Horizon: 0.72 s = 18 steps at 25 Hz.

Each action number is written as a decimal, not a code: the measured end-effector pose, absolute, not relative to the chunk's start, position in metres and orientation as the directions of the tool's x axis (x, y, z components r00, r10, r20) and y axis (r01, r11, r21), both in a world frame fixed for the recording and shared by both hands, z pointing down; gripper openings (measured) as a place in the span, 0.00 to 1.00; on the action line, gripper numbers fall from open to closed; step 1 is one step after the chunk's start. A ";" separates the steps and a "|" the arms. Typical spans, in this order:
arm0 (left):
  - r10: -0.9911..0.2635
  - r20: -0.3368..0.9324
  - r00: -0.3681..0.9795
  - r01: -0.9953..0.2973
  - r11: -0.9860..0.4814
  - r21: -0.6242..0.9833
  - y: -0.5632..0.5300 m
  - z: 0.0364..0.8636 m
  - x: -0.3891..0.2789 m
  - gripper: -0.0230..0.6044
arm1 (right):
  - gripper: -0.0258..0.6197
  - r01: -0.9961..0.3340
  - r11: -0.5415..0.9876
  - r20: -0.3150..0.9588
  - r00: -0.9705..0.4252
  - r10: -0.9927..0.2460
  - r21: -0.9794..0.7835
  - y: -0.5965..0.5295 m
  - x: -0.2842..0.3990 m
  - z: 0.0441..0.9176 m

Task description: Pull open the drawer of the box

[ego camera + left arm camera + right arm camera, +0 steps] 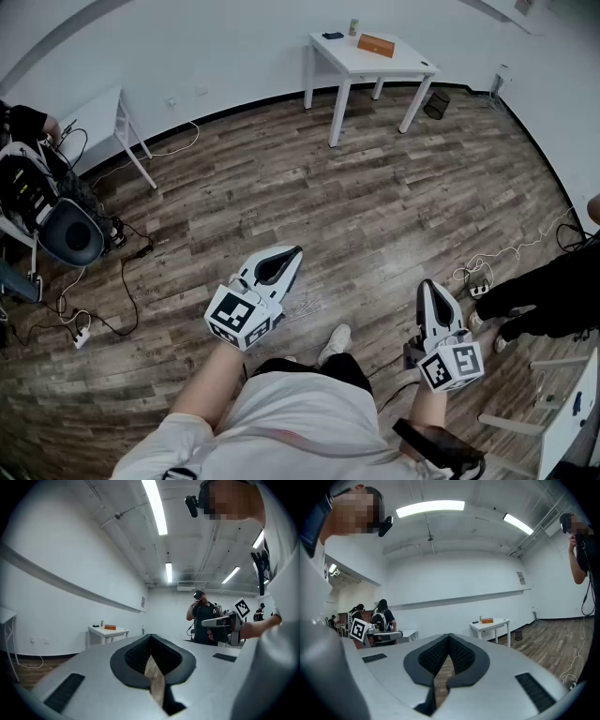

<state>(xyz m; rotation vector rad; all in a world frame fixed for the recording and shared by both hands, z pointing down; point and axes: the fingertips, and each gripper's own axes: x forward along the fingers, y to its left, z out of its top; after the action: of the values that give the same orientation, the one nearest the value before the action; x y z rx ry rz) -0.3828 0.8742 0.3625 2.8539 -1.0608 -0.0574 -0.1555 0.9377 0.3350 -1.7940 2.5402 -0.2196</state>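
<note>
One box (375, 44) stands well beyond left gripper (294, 252).

No text, label, number or brand can be read.

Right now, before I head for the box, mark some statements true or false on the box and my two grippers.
The orange box sits on the white table across the room. True.
The left gripper is shut on the box. False: its jaws are shut on nothing, far from the table.
The right gripper has its jaws together and empty. True.
The table stands on carpet. False: the floor is wood plank.
</note>
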 end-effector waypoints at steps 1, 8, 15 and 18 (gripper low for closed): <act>-0.650 0.001 0.760 -0.647 -0.756 0.101 0.868 0.364 -0.380 0.05 | 0.03 -0.936 0.325 0.056 -0.335 -0.941 -0.139 0.930 -0.153 0.336; -0.656 0.012 0.754 -0.655 -0.751 0.086 0.804 0.366 -0.350 0.05 | 0.03 -0.924 0.350 0.035 -0.359 -0.933 -0.153 0.859 -0.127 0.341; -0.670 0.013 0.742 -0.670 -0.740 0.065 0.713 0.354 -0.284 0.05 | 0.03 -0.916 0.372 0.020 -0.379 -0.925 -0.152 0.767 -0.059 0.335; -0.683 0.006 0.730 -0.683 -0.729 0.059 0.674 0.348 -0.253 0.05 | 0.03 -0.909 0.388 0.019 -0.395 -0.918 -0.151 0.727 -0.026 0.332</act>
<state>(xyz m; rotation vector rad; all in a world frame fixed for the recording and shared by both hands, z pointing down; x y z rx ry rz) -0.2528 0.6740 0.3481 2.8689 -1.1336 -0.0248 -0.0256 0.7265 0.3325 -1.6881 2.5608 -0.2109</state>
